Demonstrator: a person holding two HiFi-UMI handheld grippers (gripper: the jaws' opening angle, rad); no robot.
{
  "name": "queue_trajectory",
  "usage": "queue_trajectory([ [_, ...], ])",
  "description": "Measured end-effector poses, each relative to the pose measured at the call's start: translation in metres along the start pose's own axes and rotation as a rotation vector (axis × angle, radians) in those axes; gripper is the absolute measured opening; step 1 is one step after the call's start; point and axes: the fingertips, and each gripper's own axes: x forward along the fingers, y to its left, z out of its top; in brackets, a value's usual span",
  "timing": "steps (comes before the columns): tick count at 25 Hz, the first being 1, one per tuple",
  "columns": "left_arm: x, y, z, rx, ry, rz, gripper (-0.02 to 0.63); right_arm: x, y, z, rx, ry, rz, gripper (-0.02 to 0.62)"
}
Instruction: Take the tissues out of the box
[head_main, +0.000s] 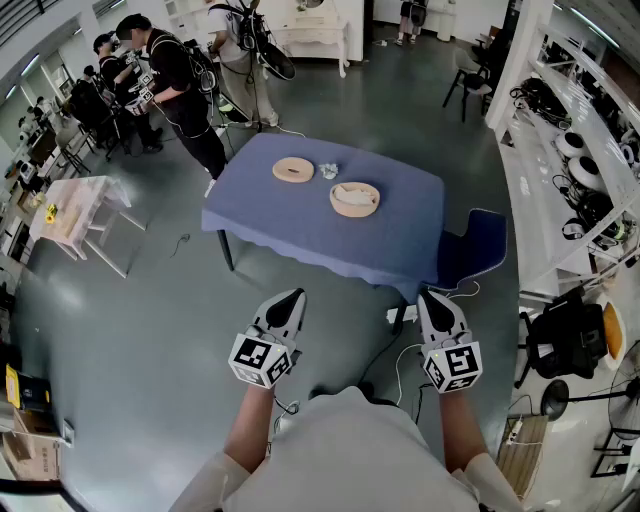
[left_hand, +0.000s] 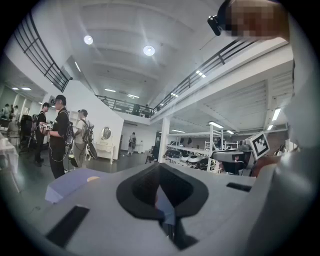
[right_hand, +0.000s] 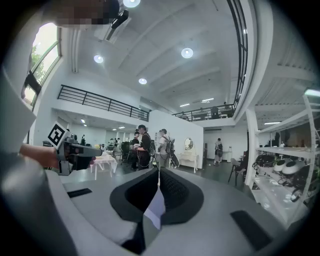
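Close to the person's body, at the head view's lower edge, the left gripper and right gripper sit side by side over the grey floor. Both are level and well short of the table. Each claw is closed tip to tip with nothing in it, and each gripper's own view shows its jaws meeting in a thin seam. The forearms are cut off by the torso below.

Farther out, the table's blue cloth carries three things toward its far edge. A round box sits to the right with white tissues lying in it. A flat round lid lies to its left. Between them is a small pale wad, too small to identify. A blue chair stands at the table's near right corner, partly hidden by the cloth. People stand beyond the far left corner. In both gripper views the box is out of sight behind the gripper's own body.
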Motion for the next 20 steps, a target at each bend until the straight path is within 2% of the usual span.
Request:
queue_trajectory([
  [11, 0.004, -0.005, -0.004, 0.000, 0.003, -0.003, 0.008, -0.002, -0.001, -0.001, 0.001, -0.007, 0.010, 0.035],
  [20, 0.007, -0.013, -0.014, -0.004, 0.021, 0.017, 0.008, -0.006, -0.015, -0.010, 0.049, -0.003, -0.004, 0.035],
])
